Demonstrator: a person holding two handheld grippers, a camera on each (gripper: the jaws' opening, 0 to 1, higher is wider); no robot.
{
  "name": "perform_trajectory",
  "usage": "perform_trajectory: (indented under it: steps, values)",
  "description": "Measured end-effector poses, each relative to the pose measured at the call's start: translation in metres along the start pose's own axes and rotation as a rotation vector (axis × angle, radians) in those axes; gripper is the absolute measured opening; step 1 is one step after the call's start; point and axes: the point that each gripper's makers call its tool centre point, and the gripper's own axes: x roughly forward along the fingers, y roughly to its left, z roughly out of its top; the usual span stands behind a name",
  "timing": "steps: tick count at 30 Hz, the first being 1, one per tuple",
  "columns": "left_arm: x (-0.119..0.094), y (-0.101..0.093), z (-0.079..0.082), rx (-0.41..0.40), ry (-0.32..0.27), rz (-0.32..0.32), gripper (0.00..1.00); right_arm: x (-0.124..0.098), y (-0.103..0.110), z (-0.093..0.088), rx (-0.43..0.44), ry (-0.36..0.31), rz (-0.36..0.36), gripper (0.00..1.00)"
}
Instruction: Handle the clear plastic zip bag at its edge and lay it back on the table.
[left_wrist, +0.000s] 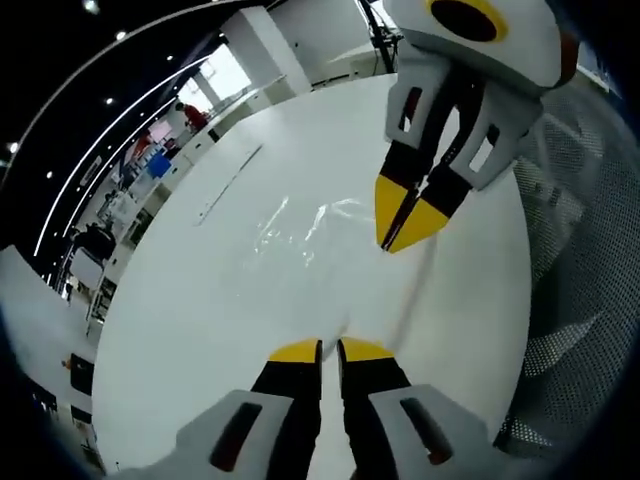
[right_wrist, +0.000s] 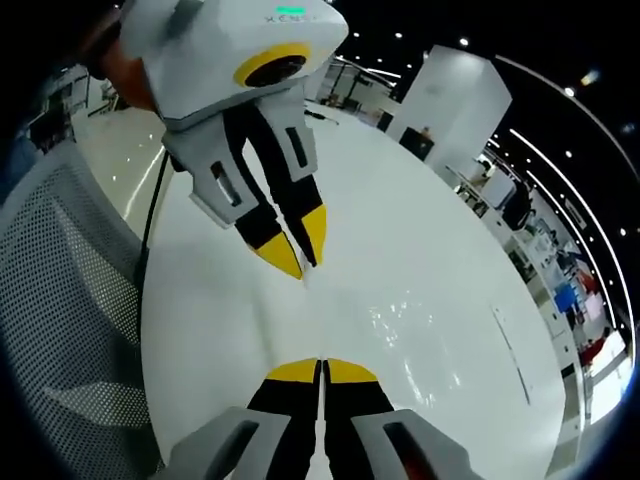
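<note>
Table: a broad white surface spanning both views, set in a large hall with ceiling lights and desks in the far background. Mesh chair back: grey perforated fabric at the left of the right gripper view; the same mesh appears at the right edge of the left gripper view. Clear plastic zip bag: lies flat on the table between the two grippers, nearly transparent, traceable mainly by glints and creases; in the right gripper view it spreads to the right of the gripper tips. Its zip strip shows as a thin straight line along the far left side. Left gripper: rises from the bottom of the left gripper view, yellow-tipped jaws drawn nearly together with a thin slit between them, at the near edge of the bag; whether film is pinched between them cannot be told. It also enters the right gripper view from the upper left, tips together and pointing down at the bag edge. Right gripper: jaws closed against each other at the bag's near edge; contact with the film cannot be told. In the left gripper view it points down from the upper right, tips meeting on the bag.
</note>
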Motion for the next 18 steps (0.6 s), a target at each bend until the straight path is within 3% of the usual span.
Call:
perform_trajectory:
  steps: [15,18]
  values:
    - [0.0008,-0.0009,0.0001,-0.029,-0.017,0.013,0.0,-0.0062,-0.0046,0.0034,0.035,-0.02,-0.029,0.0]
    - [0.0004,-0.002,0.0009,-0.021,-0.019,0.009,0.0,-0.0062,-0.0067,0.0061,0.03,-0.031,-0.036,0.06]
